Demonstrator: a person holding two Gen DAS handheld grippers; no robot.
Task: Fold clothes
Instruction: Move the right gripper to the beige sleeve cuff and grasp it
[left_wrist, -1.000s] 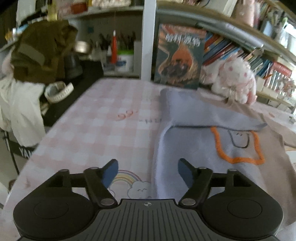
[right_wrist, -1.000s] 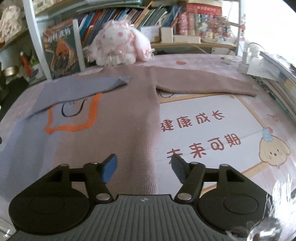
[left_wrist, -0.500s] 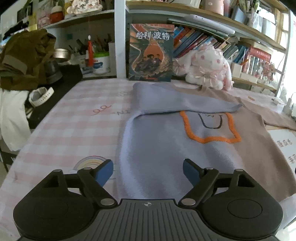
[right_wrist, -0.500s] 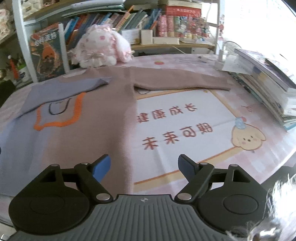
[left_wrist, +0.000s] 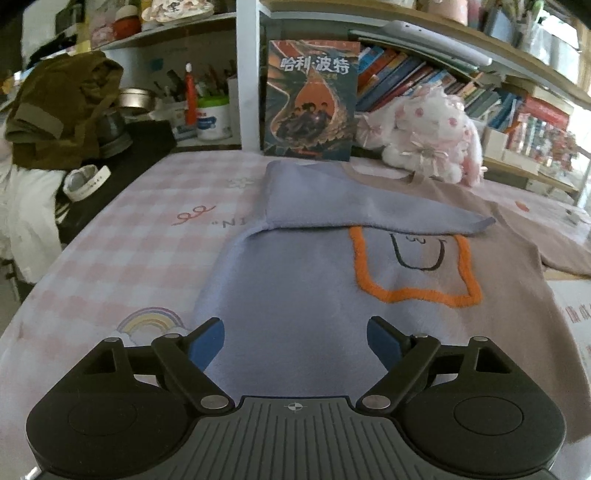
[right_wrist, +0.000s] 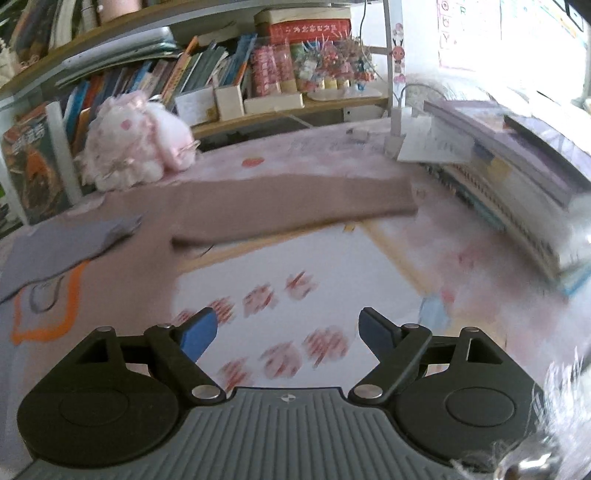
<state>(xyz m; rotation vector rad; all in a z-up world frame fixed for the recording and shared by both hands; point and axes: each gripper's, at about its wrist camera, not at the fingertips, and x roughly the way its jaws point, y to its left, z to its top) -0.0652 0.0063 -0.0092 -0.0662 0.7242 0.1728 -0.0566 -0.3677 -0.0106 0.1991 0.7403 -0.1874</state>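
Blurred brown sleeve (right_wrist: 295, 201); hem hidden

A plush rabbit (left_wrist: 432, 136) sits beside an upright book (left_wrist: 310, 99).

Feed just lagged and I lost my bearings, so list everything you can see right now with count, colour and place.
Sweater: one, lilac and dusty pink with an orange outline, flat on the table; lilac sleeve folded across the chest, pink sleeve spread out.
Table cover: one, pink and white check.
Plush bunny: one, white and pink, at the table's far edge.
Upright book: one, dark cover, beside the bunny.
Book stack: one, table's right edge.
Olive jacket: one, far left.
Left gripper: black, blue pads, open above the sweater.
Right gripper: same, open above the mat.
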